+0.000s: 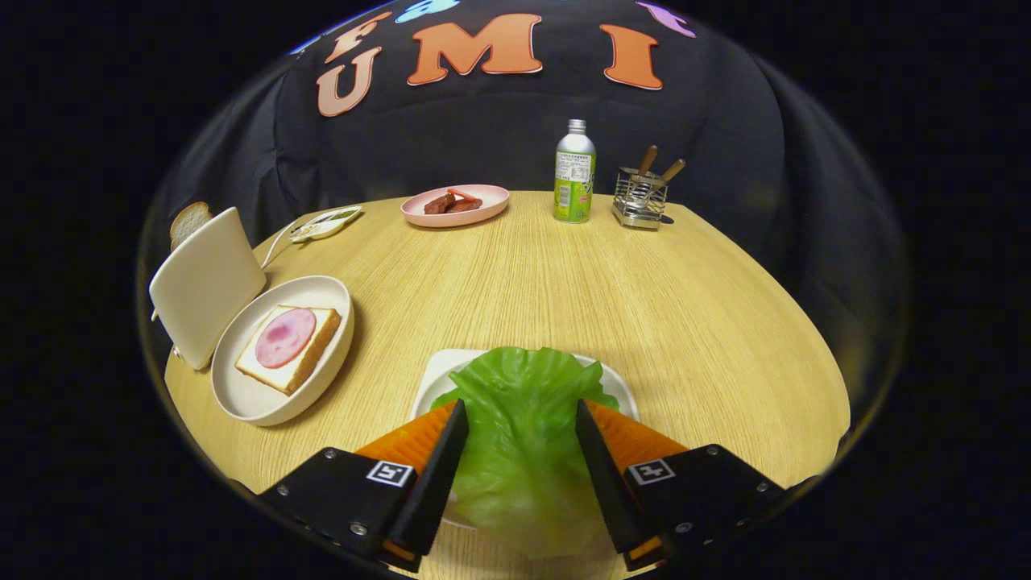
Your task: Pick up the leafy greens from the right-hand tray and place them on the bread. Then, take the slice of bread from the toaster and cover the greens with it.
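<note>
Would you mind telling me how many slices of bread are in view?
2: one slice sticks out of the toaster; the other lies under ham on the round plate beside it. More may be hidden inside.

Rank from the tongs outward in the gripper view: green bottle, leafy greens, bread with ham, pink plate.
1. leafy greens: between the fingers of the tongs, over their white tray.
2. bread with ham: ahead to the left, in the white bowl.
3-4. pink plate and green bottle: both at the table's far edge, too close to call.
</note>
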Demonstrator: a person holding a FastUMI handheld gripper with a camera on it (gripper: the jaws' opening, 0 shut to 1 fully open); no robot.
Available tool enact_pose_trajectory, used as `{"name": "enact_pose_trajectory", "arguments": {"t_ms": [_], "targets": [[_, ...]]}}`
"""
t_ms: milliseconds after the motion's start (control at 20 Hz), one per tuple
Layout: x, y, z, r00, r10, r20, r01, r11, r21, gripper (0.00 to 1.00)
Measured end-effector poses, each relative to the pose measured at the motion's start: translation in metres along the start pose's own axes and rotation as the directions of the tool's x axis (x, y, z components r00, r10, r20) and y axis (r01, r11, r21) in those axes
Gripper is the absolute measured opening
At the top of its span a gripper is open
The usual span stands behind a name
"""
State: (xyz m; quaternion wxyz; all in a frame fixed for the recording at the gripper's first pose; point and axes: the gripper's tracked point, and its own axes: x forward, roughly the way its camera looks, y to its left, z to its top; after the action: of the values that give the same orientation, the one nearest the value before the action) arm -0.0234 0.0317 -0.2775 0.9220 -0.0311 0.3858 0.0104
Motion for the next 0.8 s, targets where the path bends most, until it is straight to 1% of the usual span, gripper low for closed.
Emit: {"name": "enact_pose_trajectory", "arguments": {"t_ms": [50, 200, 250, 300, 350, 400, 500, 800], "targets": [[0.001, 0.0, 0.001, 1.0, 0.002, 0.0, -0.002, 1.0, -0.002, 0.77], [0.001, -0.001, 0.001, 1.0, -0.006, -0.001, 0.006, 1.0, -0.006, 0.49], [0.0, -0.003, 0.001, 1.0, -0.013, 0.002, 0.013, 1.0, -0.006, 0.43], [0.0, -0.006, 0.002, 1.0, -0.023, 0.004, 0.023, 1.0, -0.003, 0.28], [0.001, -0.007, 0.003, 1.0, -0.027, 0.008, 0.027, 1.0, 0.008, 0.2], [0.0, -0.008, 0.004, 0.999, -0.029, 0.013, 0.029, 0.999, 0.026, 0.11], [-0.001, -0.008, 0.007, 0.999, -0.026, 0.024, 0.025, 0.999, 0.047, 0.04], [-0.014, 0.003, 0.029, 0.997, -0.015, 0.076, 0.012, 0.999, 0.038, 0.04]]}}
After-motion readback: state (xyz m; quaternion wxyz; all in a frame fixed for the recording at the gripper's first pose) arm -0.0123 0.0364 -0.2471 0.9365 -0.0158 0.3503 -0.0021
